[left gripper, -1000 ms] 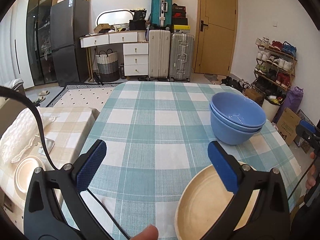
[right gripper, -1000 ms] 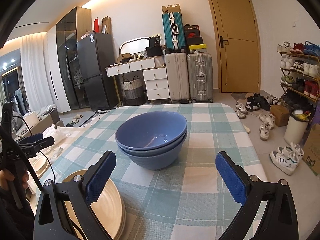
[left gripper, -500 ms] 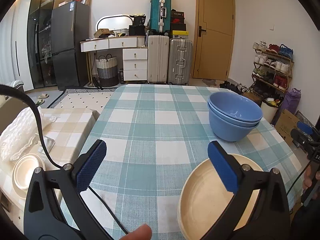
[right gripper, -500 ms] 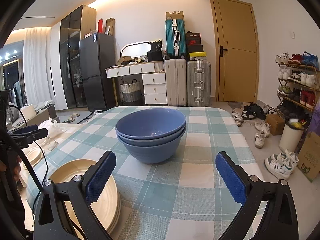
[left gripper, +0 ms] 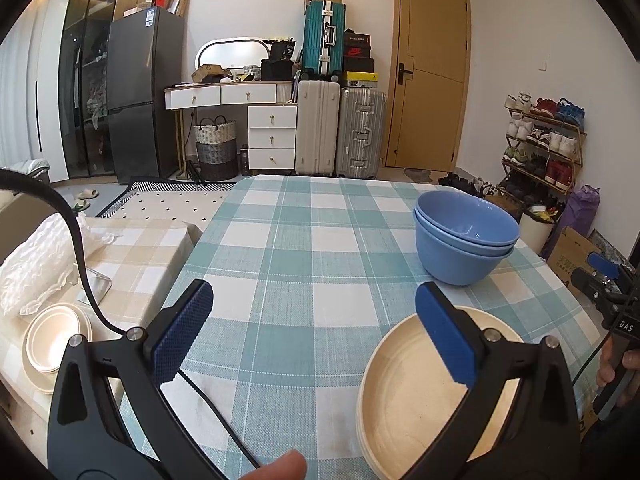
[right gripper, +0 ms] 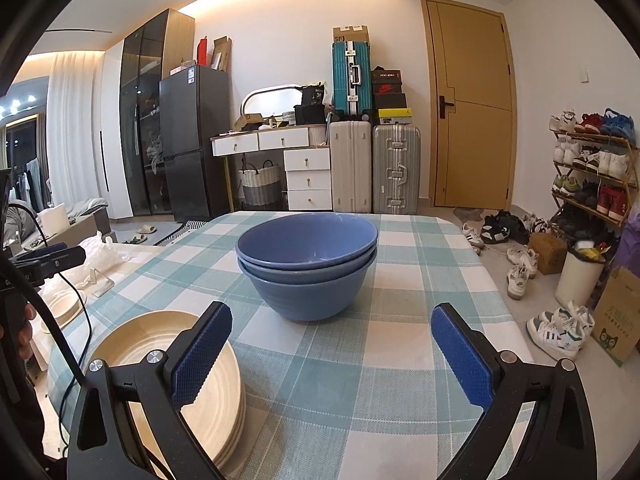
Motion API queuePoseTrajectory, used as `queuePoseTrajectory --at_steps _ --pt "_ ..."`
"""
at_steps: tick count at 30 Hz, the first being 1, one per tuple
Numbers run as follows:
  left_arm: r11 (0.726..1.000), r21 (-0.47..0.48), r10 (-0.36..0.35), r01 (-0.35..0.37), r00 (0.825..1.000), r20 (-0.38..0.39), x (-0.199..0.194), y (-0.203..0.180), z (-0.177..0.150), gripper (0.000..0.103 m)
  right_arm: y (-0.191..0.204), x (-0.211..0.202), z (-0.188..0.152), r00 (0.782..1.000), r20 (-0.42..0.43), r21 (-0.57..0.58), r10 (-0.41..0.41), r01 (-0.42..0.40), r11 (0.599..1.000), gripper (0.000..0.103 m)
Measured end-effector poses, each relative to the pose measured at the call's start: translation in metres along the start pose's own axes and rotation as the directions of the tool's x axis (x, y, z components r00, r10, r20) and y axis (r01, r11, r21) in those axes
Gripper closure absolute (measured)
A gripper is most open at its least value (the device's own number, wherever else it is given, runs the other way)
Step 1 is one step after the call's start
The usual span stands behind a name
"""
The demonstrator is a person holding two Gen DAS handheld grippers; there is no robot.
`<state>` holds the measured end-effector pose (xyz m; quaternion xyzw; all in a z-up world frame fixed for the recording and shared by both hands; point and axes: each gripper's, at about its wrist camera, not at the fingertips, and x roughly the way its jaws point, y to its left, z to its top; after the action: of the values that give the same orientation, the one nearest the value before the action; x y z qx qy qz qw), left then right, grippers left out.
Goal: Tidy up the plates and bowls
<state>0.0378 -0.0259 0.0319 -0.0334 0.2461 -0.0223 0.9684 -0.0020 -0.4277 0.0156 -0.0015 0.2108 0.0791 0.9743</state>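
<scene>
Two blue bowls [left gripper: 466, 238] [right gripper: 308, 266] sit nested on the teal checked table [left gripper: 304, 264] [right gripper: 372, 380]. A stack of cream plates [left gripper: 420, 392] [right gripper: 160, 348] lies at the table's near edge. My left gripper [left gripper: 316, 332] hangs open above the cloth, its right finger over the plates' rim, holding nothing. In the right wrist view my right gripper [right gripper: 332, 354] is open and empty in front of the bowls, its left finger over the plates' right rim. Both grippers are clear of the dishes.
A lower side table with a beige checked cloth [left gripper: 132, 248] stands left, carrying small cream dishes [left gripper: 52, 340] [right gripper: 64, 306] and white wrapping [left gripper: 36, 256]. A black cable [left gripper: 224, 420] trails over the near table edge. Suitcases, drawers, a fridge and a shoe rack [left gripper: 544, 144] line the room.
Both grippers have drawn back and risen slightly, so bowls and plates sit a little lower and farther in each view. Both stay open and empty. The dishes have not moved.
</scene>
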Motion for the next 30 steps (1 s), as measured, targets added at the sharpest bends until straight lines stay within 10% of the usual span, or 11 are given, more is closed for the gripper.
queuePoseTrajectory --at_steps 30 --pt "1.000 -0.003 -0.001 0.001 1.000 -0.029 0.010 -0.008 -0.012 0.002 0.006 -0.005 -0.015 1.000 -0.015 0.012 -0.025 0.025 1.000 0.001"
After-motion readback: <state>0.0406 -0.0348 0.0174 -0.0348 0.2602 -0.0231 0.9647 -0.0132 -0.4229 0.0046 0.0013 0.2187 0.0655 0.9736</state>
